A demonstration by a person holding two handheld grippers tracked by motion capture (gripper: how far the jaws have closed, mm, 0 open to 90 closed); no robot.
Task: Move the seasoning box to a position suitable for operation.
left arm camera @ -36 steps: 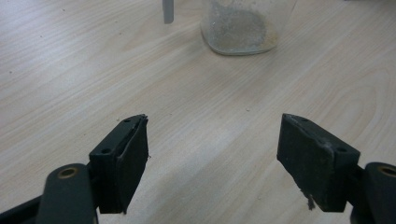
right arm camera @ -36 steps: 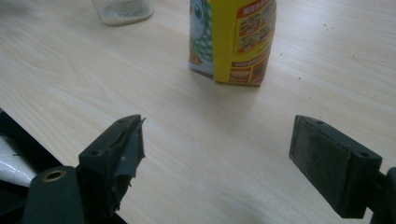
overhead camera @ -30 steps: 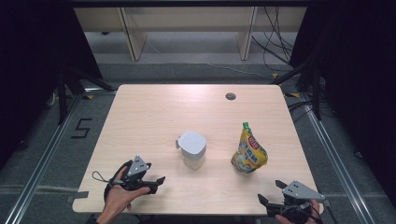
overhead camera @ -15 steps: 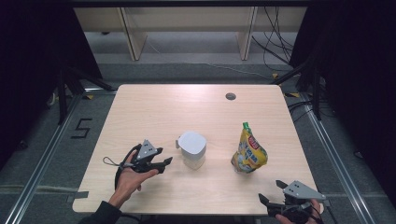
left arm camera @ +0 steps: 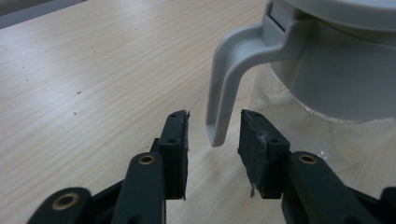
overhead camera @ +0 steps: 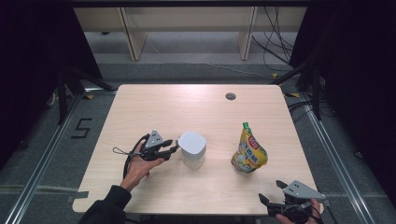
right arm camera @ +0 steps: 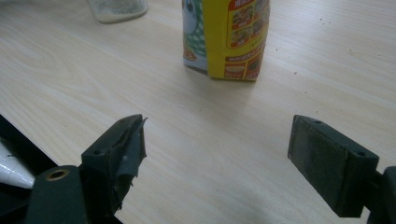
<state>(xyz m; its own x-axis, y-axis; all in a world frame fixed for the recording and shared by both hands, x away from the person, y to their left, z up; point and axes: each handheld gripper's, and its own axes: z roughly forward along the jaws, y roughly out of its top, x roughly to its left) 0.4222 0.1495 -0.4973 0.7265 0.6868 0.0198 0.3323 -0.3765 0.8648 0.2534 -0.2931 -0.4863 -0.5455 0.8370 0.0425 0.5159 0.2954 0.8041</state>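
A clear pitcher [overhead camera: 192, 149] with a white lid stands mid-table, its handle [left arm camera: 229, 70] pointing left. My left gripper [overhead camera: 173, 149] is right beside that handle. In the left gripper view the left gripper [left arm camera: 212, 119] is open by a narrow gap, and the handle's lower end hangs just ahead of its tips, untouched. A yellow snack bag [overhead camera: 249, 152] stands upright to the pitcher's right. My right gripper [overhead camera: 272, 191] hovers at the table's front right edge. In the right gripper view the right gripper [right arm camera: 217, 126] is wide open and holds nothing, with the bag [right arm camera: 229, 37] farther ahead.
The wooden table [overhead camera: 154, 109] has a round cable hole [overhead camera: 230, 96] at the back right. The pitcher's base [right arm camera: 116, 8] appears at the top of the right gripper view. Bare floor and metal rails surround the table.
My left gripper has moved forward and right from the front left edge up to the pitcher's handle. The right gripper, pitcher and bag have stayed put.
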